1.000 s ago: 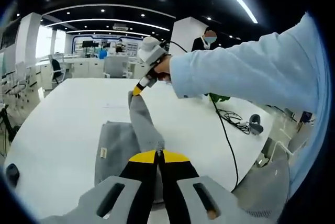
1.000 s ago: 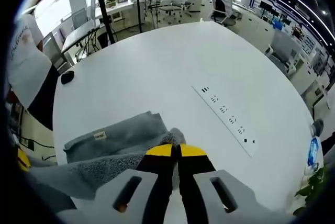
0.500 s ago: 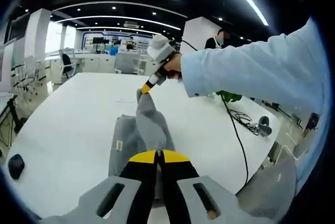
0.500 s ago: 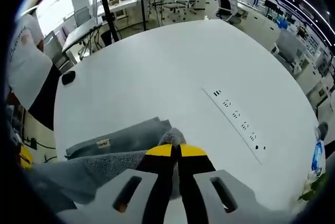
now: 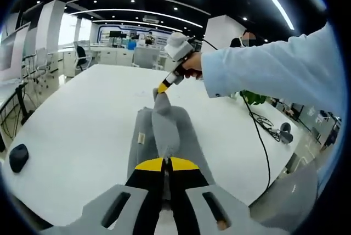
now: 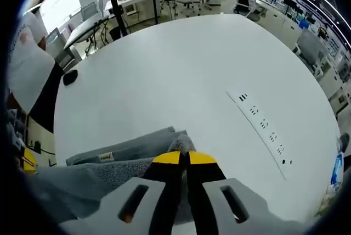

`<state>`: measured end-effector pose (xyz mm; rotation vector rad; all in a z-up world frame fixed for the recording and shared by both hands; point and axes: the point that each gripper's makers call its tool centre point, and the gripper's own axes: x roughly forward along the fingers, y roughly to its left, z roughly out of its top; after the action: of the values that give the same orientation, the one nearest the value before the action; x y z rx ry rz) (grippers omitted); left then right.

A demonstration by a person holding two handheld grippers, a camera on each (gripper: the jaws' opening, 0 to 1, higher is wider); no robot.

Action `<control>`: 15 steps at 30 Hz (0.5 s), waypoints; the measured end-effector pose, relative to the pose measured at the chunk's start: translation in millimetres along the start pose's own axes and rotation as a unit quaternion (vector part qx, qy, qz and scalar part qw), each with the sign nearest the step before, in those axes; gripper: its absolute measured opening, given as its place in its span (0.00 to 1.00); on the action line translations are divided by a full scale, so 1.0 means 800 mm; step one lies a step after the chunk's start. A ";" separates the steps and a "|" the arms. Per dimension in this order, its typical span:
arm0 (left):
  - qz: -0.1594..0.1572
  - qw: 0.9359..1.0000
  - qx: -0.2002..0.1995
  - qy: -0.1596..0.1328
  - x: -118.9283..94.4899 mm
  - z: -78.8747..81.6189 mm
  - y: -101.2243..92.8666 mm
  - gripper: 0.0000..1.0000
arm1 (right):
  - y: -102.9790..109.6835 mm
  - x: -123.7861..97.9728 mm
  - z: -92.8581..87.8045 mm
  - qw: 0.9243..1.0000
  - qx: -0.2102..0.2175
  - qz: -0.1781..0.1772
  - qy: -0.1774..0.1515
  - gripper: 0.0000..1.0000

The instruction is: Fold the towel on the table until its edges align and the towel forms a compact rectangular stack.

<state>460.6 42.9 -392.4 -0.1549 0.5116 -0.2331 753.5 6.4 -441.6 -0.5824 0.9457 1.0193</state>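
Observation:
A grey towel [image 5: 164, 130] lies lengthwise on the white table [image 5: 82, 125], with a small label [image 5: 141, 138] on its left side. My left gripper [image 5: 166, 163] is shut on the towel's near edge. At the far end my right gripper [image 5: 162, 88], held in a hand with a light blue sleeve [image 5: 269, 73], pinches the other end and holds it raised. In the right gripper view the right gripper [image 6: 184, 157] is shut on the towel [image 6: 115, 161], which runs off to the lower left, its label [image 6: 103, 157] showing.
A black mouse-like object [image 5: 18, 157] sits near the table's left edge. A cable [image 5: 260, 136] runs along the right side by a green plant [image 5: 253, 97]. A row of sockets [image 6: 263, 130] is set in the table. Office desks and chairs stand behind.
The towel now lies flatter and longer on the table, its raised span between the grippers lower. The right gripper has moved farther away and rightward in the left gripper view.

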 end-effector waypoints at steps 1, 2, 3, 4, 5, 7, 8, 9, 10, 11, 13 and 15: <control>0.001 1.000 -0.003 0.002 0.001 -0.003 0.002 0.02 | 0.002 0.001 -0.001 1.000 0.000 0.001 0.001 0.01; 0.002 1.000 -0.004 0.004 0.001 -0.005 0.003 0.02 | 0.002 0.005 -0.001 1.000 0.001 0.003 0.002 0.01; 0.004 1.000 -0.005 0.006 0.001 -0.008 0.006 0.02 | 0.001 0.009 0.000 1.000 0.001 0.004 0.003 0.01; 0.005 1.000 -0.007 0.009 0.002 -0.011 0.009 0.02 | 0.002 0.013 0.000 1.000 0.001 0.005 0.004 0.01; 0.005 1.000 -0.011 0.011 0.002 -0.014 0.010 0.02 | 0.002 0.016 0.001 1.000 0.002 0.006 0.005 0.01; 0.008 1.000 -0.012 0.015 0.003 -0.017 0.013 0.02 | 0.002 0.027 0.006 1.000 0.004 0.010 0.006 0.01; 0.009 1.000 -0.013 0.016 0.003 -0.018 0.015 0.02 | 0.003 0.028 0.006 1.000 0.004 0.010 0.006 0.01; 0.010 1.000 -0.015 0.017 0.003 -0.019 0.017 0.02 | 0.005 0.029 0.006 1.000 0.003 0.011 0.006 0.01; 0.011 1.000 -0.015 0.018 0.003 -0.020 0.018 0.02 | 0.010 0.029 0.005 1.000 0.002 0.012 0.007 0.01; 0.012 1.000 -0.016 0.020 0.004 -0.022 0.021 0.02 | 0.014 0.029 0.004 1.000 0.001 0.013 0.007 0.01; 0.013 1.000 -0.017 0.022 0.004 -0.025 0.023 0.02 | 0.016 0.031 0.004 1.000 -0.001 0.014 0.009 0.01; 0.014 0.999 -0.017 0.025 0.005 -0.027 0.025 0.02 | 0.016 0.037 0.005 1.000 -0.001 0.015 0.010 0.01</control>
<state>456.9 59.4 -417.4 -0.1753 0.5676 -0.2021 749.5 28.4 -465.4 -0.5835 0.9736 1.0423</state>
